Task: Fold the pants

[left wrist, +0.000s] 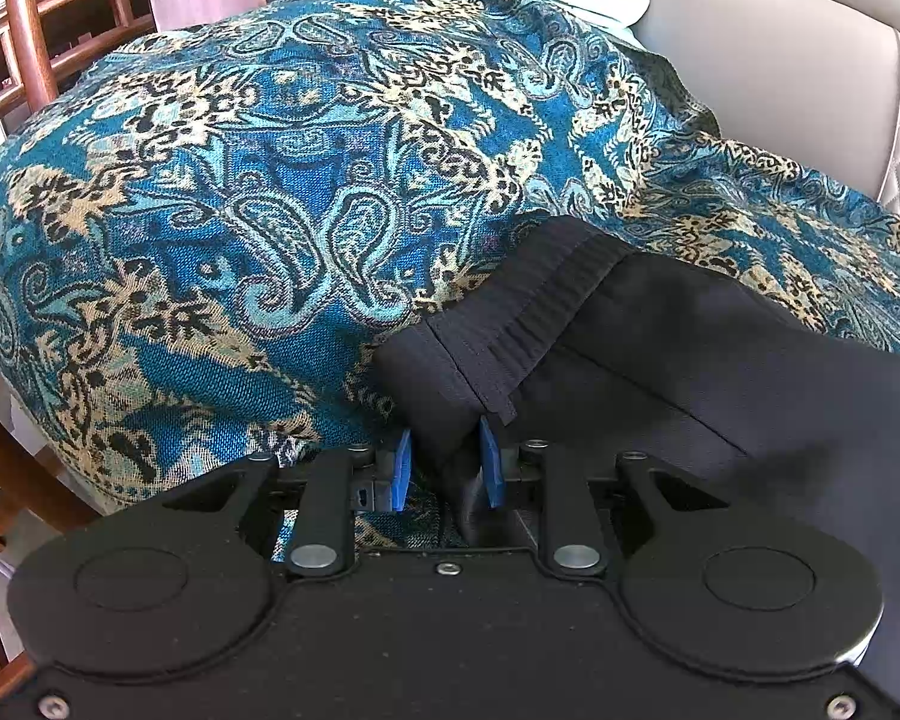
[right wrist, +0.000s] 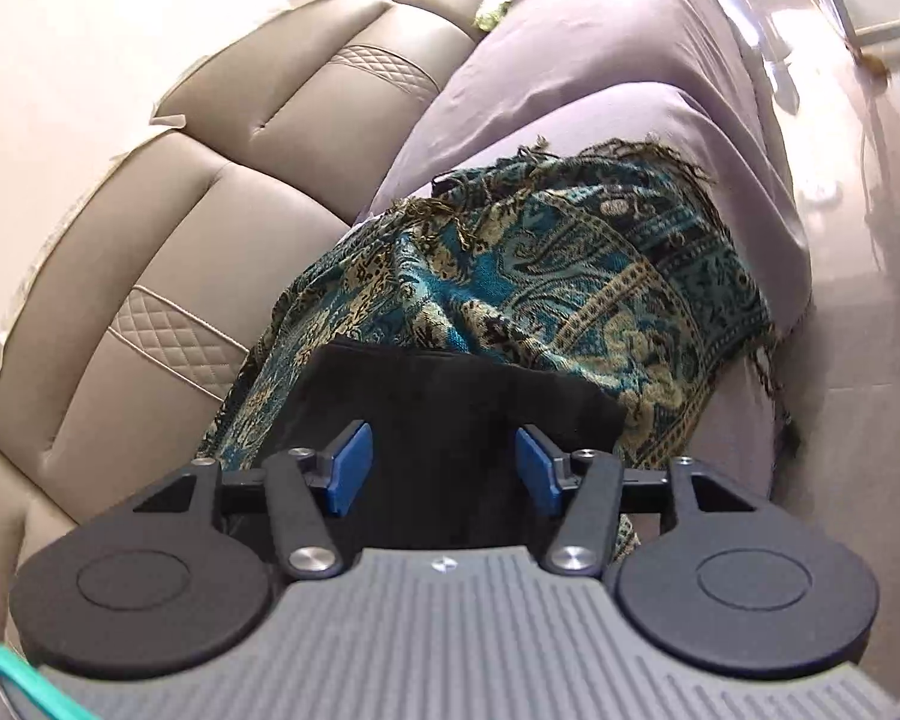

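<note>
Left wrist view: left tongs (left wrist: 447,465) are clamped on a bunched corner of the black pants (left wrist: 660,360) by the waistband, lying on the paisley throw (left wrist: 240,192). Right wrist view: right tongs (right wrist: 444,468) hang released over the pants (right wrist: 450,396), pads clear. Looks mid-fold; next, the right side probably needs a fresh grab.

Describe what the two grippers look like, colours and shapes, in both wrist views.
The left gripper has a matte black, lightly speckled body with two round black discs, black linkage arms with silver pins, and blue pads on its fingers. The right gripper has the same black discs, linkages and blue pads, but its body is grey with raised ribs and a small diamond mark. No sleeves or cables show.
</note>
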Action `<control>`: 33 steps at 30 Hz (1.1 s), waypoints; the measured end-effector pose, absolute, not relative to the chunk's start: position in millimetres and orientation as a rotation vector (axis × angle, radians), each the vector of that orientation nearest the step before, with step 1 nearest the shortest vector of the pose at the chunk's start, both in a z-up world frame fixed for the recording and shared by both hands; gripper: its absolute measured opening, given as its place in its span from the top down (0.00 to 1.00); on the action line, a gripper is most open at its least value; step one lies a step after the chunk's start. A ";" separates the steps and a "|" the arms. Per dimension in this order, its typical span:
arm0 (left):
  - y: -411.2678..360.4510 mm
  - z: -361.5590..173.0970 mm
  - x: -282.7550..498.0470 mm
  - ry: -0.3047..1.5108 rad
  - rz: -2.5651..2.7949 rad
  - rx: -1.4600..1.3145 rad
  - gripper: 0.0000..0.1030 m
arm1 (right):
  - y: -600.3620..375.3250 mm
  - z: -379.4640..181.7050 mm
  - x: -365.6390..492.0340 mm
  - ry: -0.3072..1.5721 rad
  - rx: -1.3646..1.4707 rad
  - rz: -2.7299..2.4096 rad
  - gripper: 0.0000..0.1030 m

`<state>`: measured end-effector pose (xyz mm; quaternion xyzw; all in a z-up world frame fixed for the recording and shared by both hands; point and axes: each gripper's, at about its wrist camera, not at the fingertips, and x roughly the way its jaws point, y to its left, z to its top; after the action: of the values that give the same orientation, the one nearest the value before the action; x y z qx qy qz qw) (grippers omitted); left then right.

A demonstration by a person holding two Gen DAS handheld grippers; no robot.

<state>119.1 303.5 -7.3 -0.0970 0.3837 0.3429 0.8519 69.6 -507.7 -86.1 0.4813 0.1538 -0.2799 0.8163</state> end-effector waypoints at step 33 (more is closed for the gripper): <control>276.4 14.1 110.4 0.829 0.648 -0.065 0.56 | -445.8 -60.8 139.6 0.777 0.225 -0.902 0.20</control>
<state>110.4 276.4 14.1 -0.0308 0.3954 0.3091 0.8644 139.6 -445.8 -60.8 0.1055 0.3652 -0.4239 0.8221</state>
